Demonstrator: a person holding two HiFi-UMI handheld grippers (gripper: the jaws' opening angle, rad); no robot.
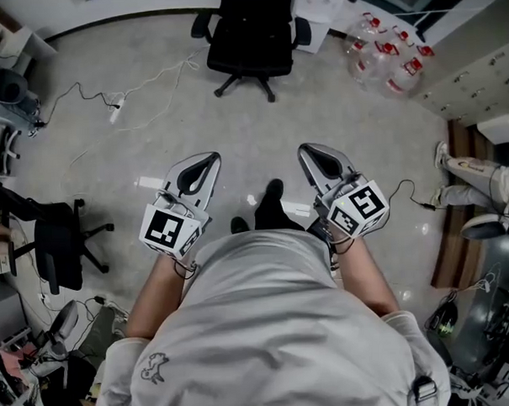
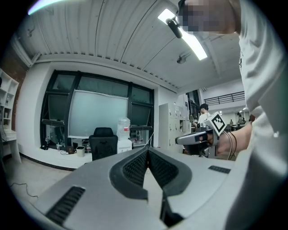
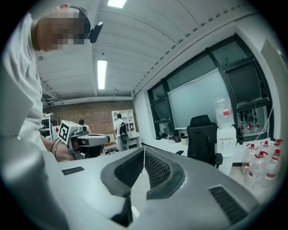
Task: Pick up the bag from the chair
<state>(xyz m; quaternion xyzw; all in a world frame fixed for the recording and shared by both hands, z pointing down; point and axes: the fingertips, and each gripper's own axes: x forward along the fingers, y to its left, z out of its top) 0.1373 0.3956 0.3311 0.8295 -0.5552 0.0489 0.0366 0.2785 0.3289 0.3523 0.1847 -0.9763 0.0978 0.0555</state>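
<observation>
A black office chair (image 1: 251, 38) stands on the floor well ahead of me; it also shows as the chair (image 2: 103, 143) in the left gripper view and as the chair (image 3: 202, 139) in the right gripper view. I cannot make out a bag on its dark seat. My left gripper (image 1: 204, 161) and right gripper (image 1: 309, 151) are held side by side at waist height, far short of the chair. The left gripper (image 2: 147, 150) and right gripper (image 3: 144, 150) each have their jaws closed tip to tip with nothing between them.
Several water bottles (image 1: 383, 53) stand on the floor right of the chair, by grey lockers (image 1: 476, 70). A cable and power strip (image 1: 115, 103) lie at the left. A second black chair (image 1: 58, 244) is close on my left. A person's legs (image 1: 477, 184) are at the right.
</observation>
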